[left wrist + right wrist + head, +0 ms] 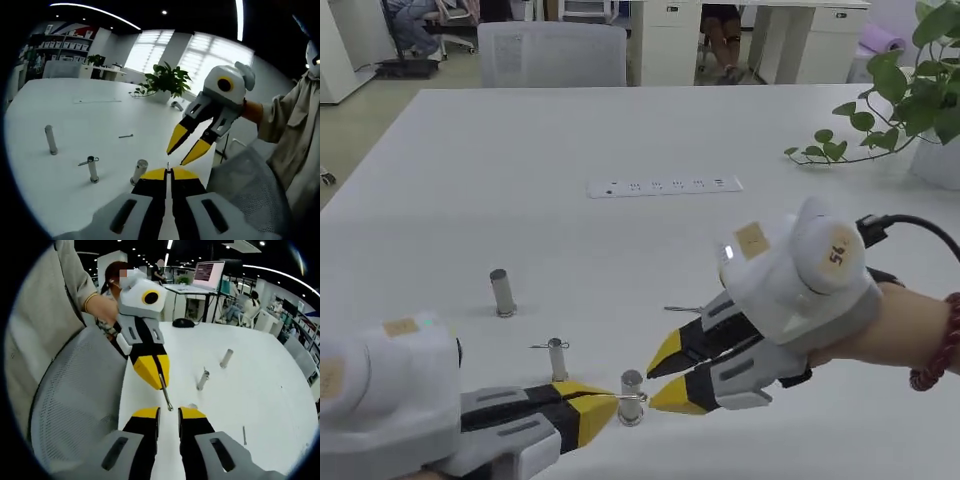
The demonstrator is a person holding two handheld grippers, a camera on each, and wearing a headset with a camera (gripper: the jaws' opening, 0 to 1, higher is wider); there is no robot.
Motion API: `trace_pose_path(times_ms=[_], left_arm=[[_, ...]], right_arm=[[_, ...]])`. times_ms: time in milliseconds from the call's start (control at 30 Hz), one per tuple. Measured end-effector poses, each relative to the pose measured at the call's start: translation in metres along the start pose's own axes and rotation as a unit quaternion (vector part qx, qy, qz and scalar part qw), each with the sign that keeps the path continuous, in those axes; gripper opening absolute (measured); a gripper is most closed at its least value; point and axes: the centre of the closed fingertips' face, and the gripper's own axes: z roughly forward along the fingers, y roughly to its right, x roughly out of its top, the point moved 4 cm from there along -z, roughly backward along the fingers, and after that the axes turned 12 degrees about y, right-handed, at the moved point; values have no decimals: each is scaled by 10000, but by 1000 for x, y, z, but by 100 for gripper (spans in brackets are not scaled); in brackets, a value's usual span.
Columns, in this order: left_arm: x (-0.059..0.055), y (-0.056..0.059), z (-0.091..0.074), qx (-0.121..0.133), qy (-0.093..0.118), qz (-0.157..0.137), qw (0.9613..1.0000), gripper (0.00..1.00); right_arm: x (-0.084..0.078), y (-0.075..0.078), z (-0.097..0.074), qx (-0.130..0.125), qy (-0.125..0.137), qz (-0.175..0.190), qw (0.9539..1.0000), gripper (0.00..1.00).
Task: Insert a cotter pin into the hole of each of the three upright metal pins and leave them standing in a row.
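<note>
Three upright metal pins stand in a slanted row: the far pin (501,292), the middle pin (557,358) with a cotter pin through its top, and the near pin (631,397). My left gripper (608,406) is shut on a thin cotter pin (164,390), whose tip is at the top of the near pin (139,171). Just right of that pin, my right gripper (662,379) is open and holds nothing. A loose cotter pin (682,309) lies on the white table behind it.
A white power strip (665,186) lies mid-table. A potted plant (910,100) stands at the far right edge and a grey chair (552,55) is behind the table. A mesh chair back (75,405) is close beside the table's near edge.
</note>
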Motion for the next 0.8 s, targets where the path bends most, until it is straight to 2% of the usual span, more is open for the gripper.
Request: trace_pose_path(times_ms=[167, 400, 667, 800], left_arm=[[3, 7, -1, -206, 28, 117, 9997, 0], [3, 15, -2, -539, -4, 245, 9982, 0], [1, 27, -2, -965, -103, 419, 9944, 0], [0, 33, -2, -1136, -175, 569, 9917, 0]], right_arm=[[-1, -9, -2, 297, 124, 262, 9991, 17], [-6, -12, -5, 407, 151, 481, 9979, 17], [-4, -29, -7, 907, 286, 663, 9933, 14], [-4, -35, -9, 1095, 255, 725, 9910, 13]])
